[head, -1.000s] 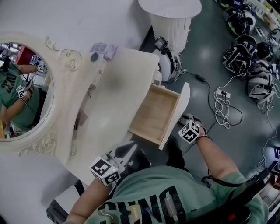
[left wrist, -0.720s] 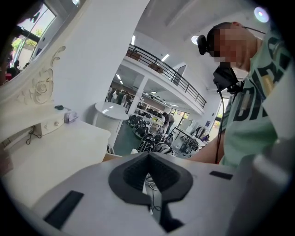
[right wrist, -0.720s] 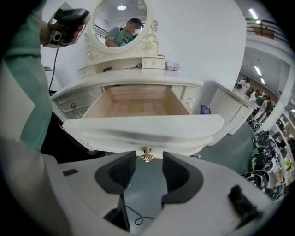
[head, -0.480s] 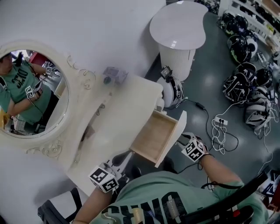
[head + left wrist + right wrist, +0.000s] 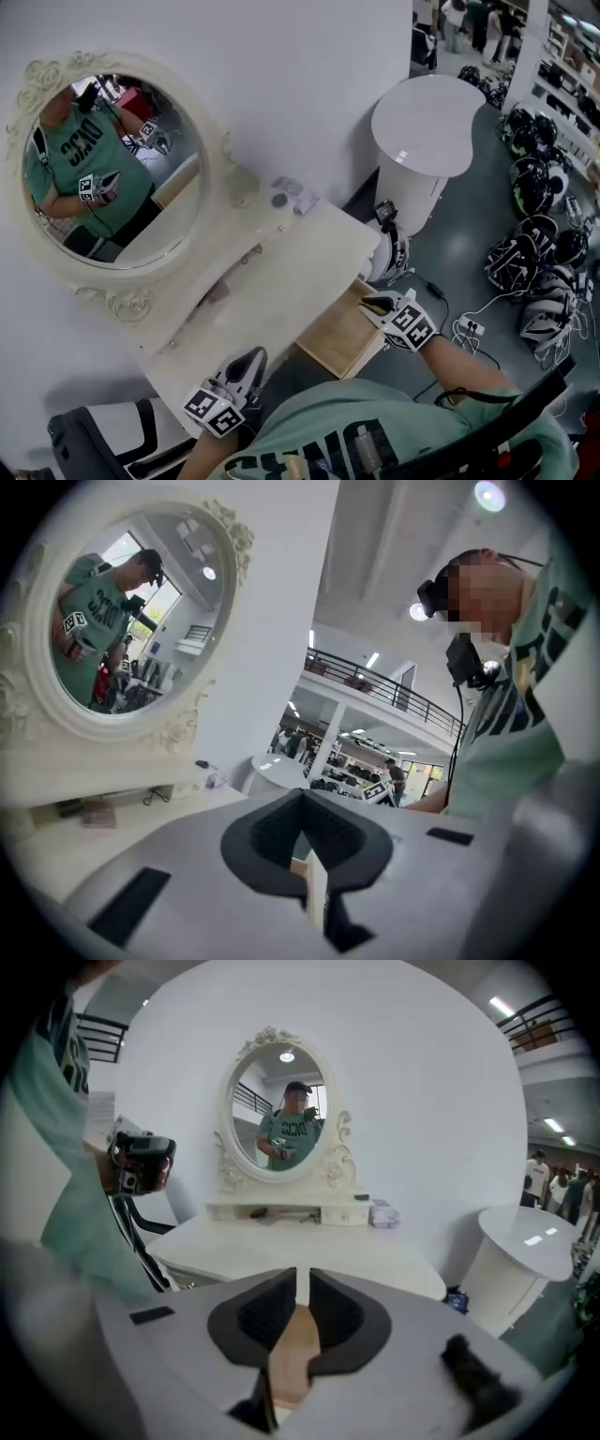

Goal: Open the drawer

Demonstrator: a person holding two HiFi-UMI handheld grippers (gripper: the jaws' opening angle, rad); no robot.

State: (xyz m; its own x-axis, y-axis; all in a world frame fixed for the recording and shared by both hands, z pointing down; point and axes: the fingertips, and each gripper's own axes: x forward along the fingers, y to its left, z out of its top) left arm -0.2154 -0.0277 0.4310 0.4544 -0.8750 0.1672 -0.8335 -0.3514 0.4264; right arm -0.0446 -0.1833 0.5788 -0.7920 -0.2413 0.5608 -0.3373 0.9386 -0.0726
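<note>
As you raised both grippers, the drawer (image 5: pixel 339 337) stayed pulled out of the dressing table (image 5: pixel 281 272), your right gripper (image 5: pixel 368 303) just narrowing, empty, to a slit, your left gripper (image 5: pixel 254 357) pressed together: opening looked done.

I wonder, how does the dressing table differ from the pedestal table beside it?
The dressing table carries a mirror; the pedestal table has a bare top. The dressing table has an open drawer; the pedestal table has only a ribbed column. Both are white.

Lower centre, the drawer (image 5: pixel 342 339) is partly hidden under the bench (image 5: pixel 272 281); items (image 5: pixel 286 195) beside the mirror (image 5: pixel 103 159) are too small to identify.
</note>
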